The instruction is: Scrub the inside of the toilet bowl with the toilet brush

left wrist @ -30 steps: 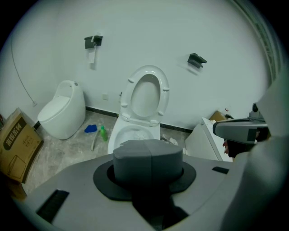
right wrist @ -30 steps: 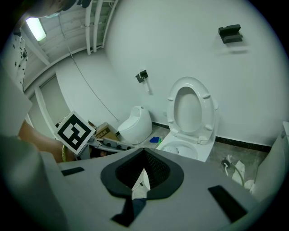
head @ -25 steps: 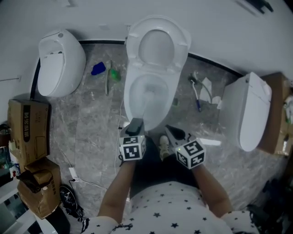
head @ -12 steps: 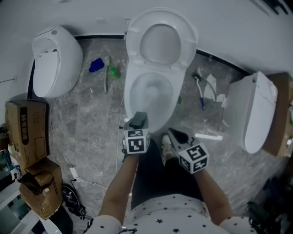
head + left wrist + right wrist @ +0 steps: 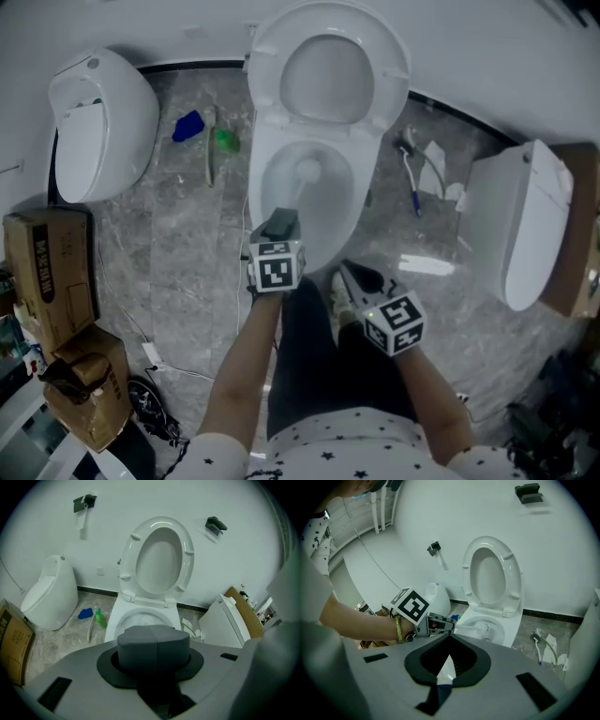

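Note:
The white toilet point(image 5: 265, 141) stands with its lid up against the wall, and I see its bowl point(image 5: 140, 618) ahead in the left gripper view. My left gripper point(image 5: 281, 225) hangs over the bowl's front rim, shut on the toilet brush handle point(image 5: 464, 628). The white brush head point(image 5: 307, 172) is down inside the bowl, also visible as the brush head point(image 5: 483, 629) in the right gripper view. My right gripper point(image 5: 354, 275) is held lower right of the bowl, apart from the toilet, jaws open with nothing gripped.
A white fixture point(image 5: 94, 122) stands at the left and another point(image 5: 516, 225) at the right. Cardboard boxes point(image 5: 52, 272) sit at the far left. A blue item point(image 5: 187, 125), a green bottle point(image 5: 225, 141) and a blue-handled brush point(image 5: 412, 183) lie on the floor.
The left gripper has pushed forward toward the bowl, and the brush head has moved deeper toward the bowl's back. The right gripper has stayed about where it was.

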Action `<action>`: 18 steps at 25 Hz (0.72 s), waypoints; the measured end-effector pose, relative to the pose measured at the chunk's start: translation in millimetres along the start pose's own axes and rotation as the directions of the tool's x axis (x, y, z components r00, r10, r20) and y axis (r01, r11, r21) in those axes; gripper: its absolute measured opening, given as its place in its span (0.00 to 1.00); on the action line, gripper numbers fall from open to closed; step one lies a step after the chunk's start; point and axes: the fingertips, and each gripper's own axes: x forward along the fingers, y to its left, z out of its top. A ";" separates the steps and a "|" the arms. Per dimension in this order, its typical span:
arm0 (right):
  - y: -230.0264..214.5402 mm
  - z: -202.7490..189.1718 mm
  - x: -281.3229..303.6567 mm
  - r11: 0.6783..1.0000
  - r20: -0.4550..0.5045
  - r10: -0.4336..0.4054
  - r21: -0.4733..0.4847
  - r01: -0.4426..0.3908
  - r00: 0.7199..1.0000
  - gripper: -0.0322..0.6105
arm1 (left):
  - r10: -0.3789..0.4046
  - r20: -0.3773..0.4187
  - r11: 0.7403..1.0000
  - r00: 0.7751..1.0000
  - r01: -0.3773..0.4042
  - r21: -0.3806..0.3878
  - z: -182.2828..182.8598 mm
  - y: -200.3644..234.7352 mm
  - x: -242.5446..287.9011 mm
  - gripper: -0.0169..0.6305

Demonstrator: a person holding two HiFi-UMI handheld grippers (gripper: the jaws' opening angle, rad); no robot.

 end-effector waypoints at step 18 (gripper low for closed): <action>-24.9 -17.0 21.6 0.998 -0.036 -0.033 0.045 0.035 0.999 0.06 | -0.021 -0.029 1.000 0.999 0.021 0.001 22.5 8.8 68.7 0.26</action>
